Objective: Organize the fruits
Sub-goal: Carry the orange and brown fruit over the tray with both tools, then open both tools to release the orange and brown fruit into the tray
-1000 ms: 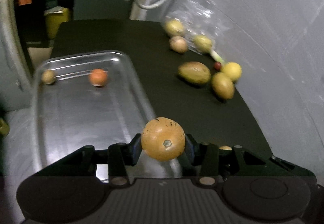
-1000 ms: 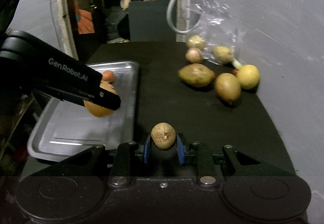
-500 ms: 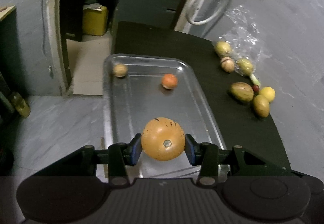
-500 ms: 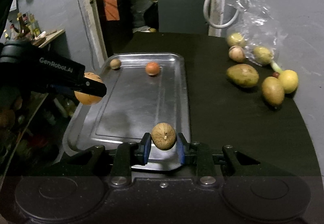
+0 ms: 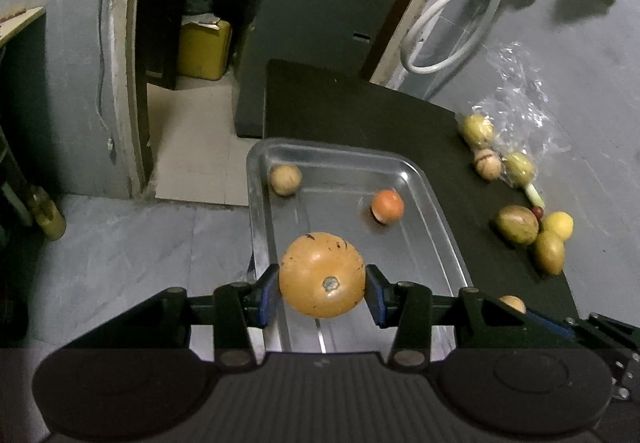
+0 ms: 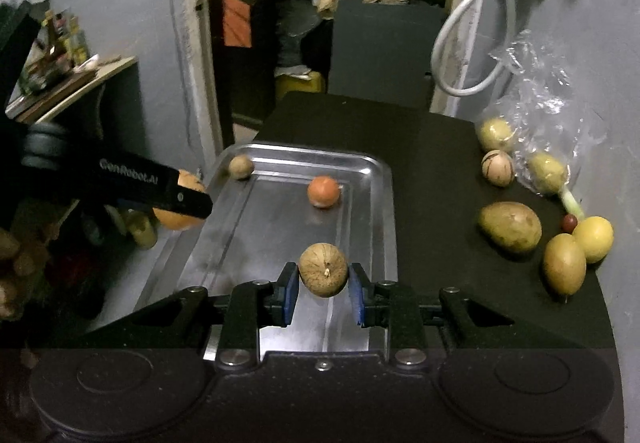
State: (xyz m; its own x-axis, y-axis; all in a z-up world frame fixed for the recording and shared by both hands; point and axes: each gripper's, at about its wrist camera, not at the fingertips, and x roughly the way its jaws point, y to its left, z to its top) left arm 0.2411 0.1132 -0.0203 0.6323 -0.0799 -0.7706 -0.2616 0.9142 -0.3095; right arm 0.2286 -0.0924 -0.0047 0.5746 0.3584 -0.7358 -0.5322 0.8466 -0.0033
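Both grippers are matte black. The left gripper (image 5: 322,295) has blue pads on its fingertips (image 5: 267,293), silver screw heads on the finger links and two round discs moulded into its ribbed base. The right gripper (image 6: 324,295) looks identical. White "GenRobot.AI" lettering runs along the left gripper's side.
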